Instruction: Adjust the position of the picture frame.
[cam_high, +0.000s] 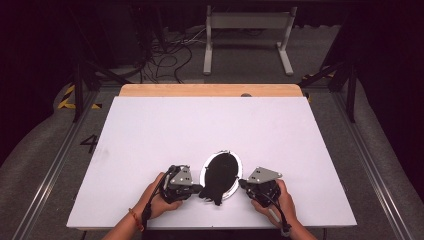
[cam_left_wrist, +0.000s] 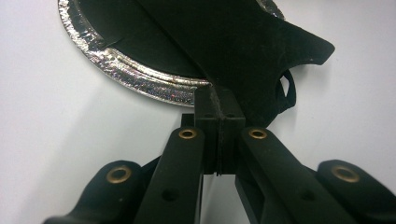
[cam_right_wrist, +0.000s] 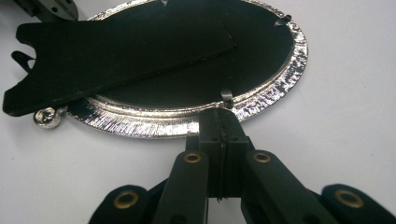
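Oval frame getting worked on, back side up

Both sets of jaws are pinched shut: left gripper (cam_left_wrist: 219, 109) at the black easel stand (cam_left_wrist: 243, 51), right gripper (cam_right_wrist: 220, 123) at the silver frame (cam_right_wrist: 261, 100) rim, near the table's (cam_high: 150, 130) front edge. Probably a bent tab (cam_right_wrist: 226, 97) gets tackled next; careful aim needed.

"4" on the floor (cam_high: 89, 144)
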